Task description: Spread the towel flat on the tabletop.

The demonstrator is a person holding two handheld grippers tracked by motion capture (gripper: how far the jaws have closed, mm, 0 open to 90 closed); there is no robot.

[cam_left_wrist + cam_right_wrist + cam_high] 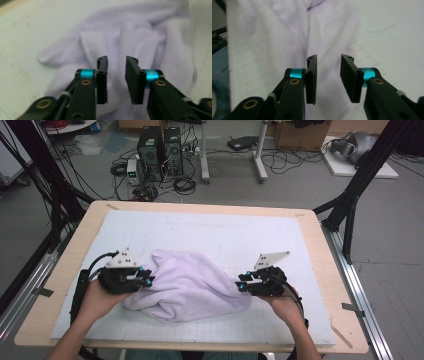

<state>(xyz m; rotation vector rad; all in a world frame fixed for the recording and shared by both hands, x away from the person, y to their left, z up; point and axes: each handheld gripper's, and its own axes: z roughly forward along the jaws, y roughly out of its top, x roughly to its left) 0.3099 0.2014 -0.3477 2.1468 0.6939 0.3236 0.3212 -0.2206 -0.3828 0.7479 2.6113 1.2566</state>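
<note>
Flanking a crumpled lilac towel (187,285) on the white mat (240,232): left gripper (147,281) and right gripper (241,286), both released, gripping nothing.

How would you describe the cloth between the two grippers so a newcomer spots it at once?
Start at the wooden table and its white gridded mat. Near the mat's front edge, between the left gripper and right gripper, lies a crumpled towel. It is pale lilac, soft and heaped in folds, the sole fabric thing on the mat; both grippers' jaws stand open beside it.
</note>
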